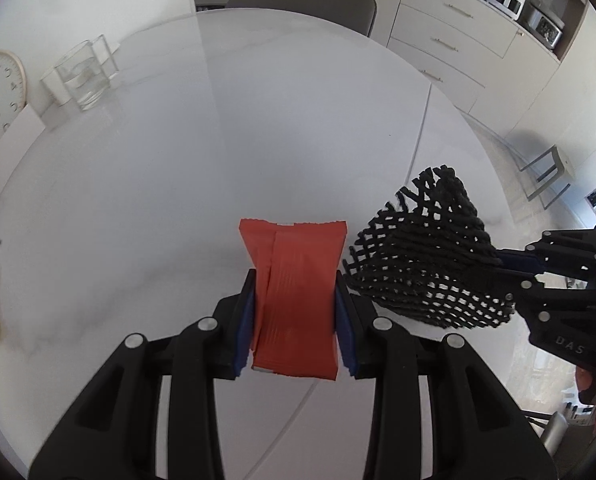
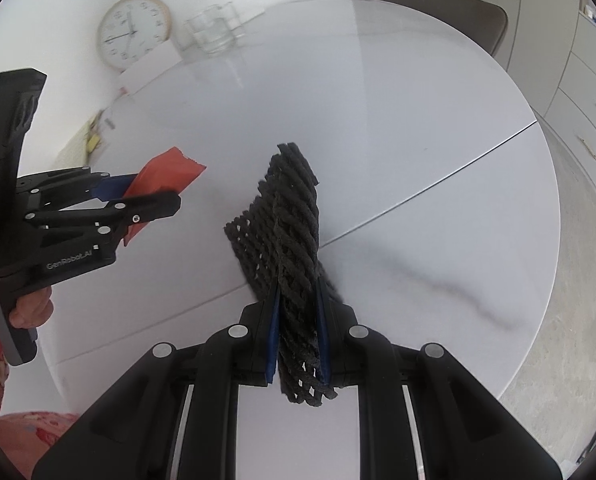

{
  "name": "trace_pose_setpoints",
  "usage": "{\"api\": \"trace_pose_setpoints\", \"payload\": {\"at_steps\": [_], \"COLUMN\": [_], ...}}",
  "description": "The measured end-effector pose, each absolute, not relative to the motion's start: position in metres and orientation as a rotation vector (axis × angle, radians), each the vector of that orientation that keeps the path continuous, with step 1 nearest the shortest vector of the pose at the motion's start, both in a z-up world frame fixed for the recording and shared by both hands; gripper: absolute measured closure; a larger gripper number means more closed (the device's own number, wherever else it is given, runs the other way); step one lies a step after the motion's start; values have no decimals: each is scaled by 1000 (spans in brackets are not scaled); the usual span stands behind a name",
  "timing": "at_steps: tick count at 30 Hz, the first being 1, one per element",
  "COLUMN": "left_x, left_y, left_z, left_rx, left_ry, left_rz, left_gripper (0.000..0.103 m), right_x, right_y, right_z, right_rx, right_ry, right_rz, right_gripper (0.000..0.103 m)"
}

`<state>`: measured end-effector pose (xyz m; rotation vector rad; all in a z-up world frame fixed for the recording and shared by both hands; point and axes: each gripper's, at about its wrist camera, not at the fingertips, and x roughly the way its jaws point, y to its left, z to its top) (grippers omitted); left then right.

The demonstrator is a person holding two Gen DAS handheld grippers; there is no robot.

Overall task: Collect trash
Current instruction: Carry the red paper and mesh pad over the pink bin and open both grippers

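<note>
Left gripper (image 1: 295, 312) clamped on red wrapper (image 1: 295, 300). Right gripper (image 2: 298, 334) clamped on black foam net (image 2: 293, 240). Both held above white table (image 1: 137, 200).

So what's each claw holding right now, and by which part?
Left claw is shut on the red wrapper, gripped across its lower half. Right claw is shut on the black mesh netting, bunched at its near end.

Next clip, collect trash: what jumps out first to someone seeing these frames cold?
The red wrapper stands out most, pinched in the left gripper above the white marble table. Just to its right, the right gripper clamps a black foam net, also held over the table. At the table's far edge a round wall clock leans beside a clear glass.
</note>
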<state>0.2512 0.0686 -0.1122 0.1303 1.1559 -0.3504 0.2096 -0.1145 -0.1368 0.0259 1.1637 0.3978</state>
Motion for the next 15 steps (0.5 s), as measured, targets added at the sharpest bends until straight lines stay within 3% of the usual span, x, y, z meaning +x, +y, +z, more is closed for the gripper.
{"api": "trace_pose_setpoints", "payload": {"at_steps": [15], "left_x": [106], "left_y": [107], "left_z": [-87], "left_rx": [61], "left_ry": [1144], "left_rz": [-361], "left_gripper": [68], "right_x": [65], "right_y": [-112], "right_z": [-89], "right_rx": [39], "right_ry": [1091], "right_rz": [460], "right_gripper": [86]}}
